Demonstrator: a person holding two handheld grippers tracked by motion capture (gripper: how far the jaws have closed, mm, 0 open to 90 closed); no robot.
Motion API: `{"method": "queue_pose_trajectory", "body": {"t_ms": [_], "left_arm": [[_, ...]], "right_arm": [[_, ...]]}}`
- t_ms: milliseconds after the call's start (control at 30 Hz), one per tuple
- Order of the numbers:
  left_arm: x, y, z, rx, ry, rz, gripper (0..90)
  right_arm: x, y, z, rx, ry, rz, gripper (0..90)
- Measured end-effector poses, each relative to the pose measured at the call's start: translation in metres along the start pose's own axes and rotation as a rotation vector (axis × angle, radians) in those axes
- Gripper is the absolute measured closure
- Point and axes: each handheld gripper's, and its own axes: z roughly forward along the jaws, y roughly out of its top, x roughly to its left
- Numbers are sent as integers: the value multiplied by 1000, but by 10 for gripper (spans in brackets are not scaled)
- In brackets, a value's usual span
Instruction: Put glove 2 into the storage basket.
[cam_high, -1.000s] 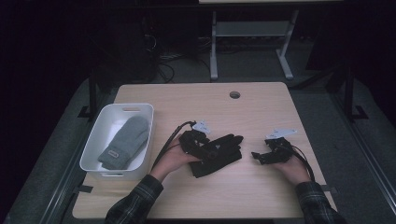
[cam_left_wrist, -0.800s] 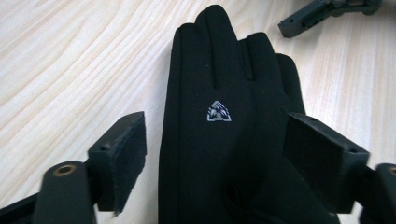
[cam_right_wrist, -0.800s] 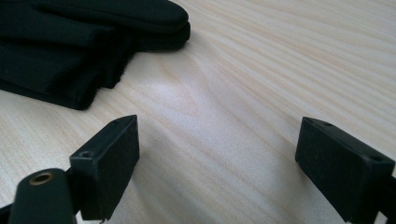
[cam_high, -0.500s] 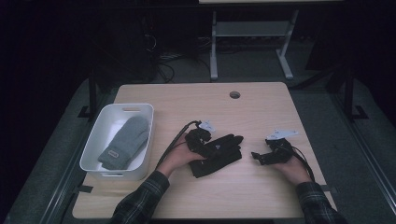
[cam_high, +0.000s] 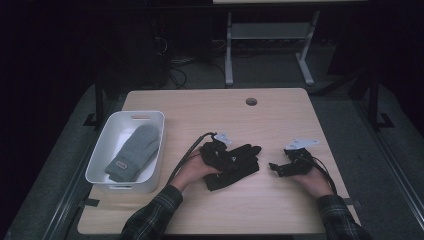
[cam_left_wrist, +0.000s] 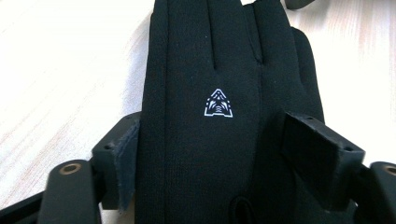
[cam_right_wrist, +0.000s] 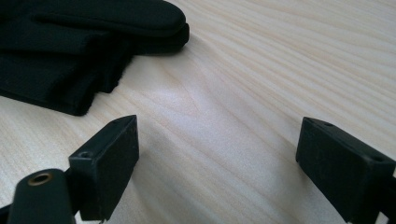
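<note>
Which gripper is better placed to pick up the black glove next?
Left. The left gripper already straddles the black glove, jaws closing. The right gripper stands open over bare table beside it.

Both grippers (cam_high: 227, 156) (cam_high: 273, 166) low — jaws apart

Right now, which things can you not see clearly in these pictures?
- Black glove, left gripper view: cuff cut off by the bottom edge, fingertips by the top.
- Left gripper, high view: jaws lost against the dark glove.
- Grey mitten label in the white bin: too small.
</note>
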Motion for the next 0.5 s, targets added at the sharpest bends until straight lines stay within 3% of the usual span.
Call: {"method": "queue_pose_trajectory", "body": {"t_ms": [100,167,267,367,500], "left_arm": [[0,-1,-1,-7,-24,6,312],[0,-2,-1,-15,-81,1,456],[1,-3,-1,-16,-120,-10,574],[0,-2,-2,-10,-126,-20,654],[-5,3,-4,3,-101,-14,681]], "right_arm": [[0,0,0,0,-1,1,131],[0,0,0,0,-1,2,131],[0,0,0,-1,-1,1,131],[0,0,0,-1,-2,1,131],[0,0,0,0,-1,4,131]]}}
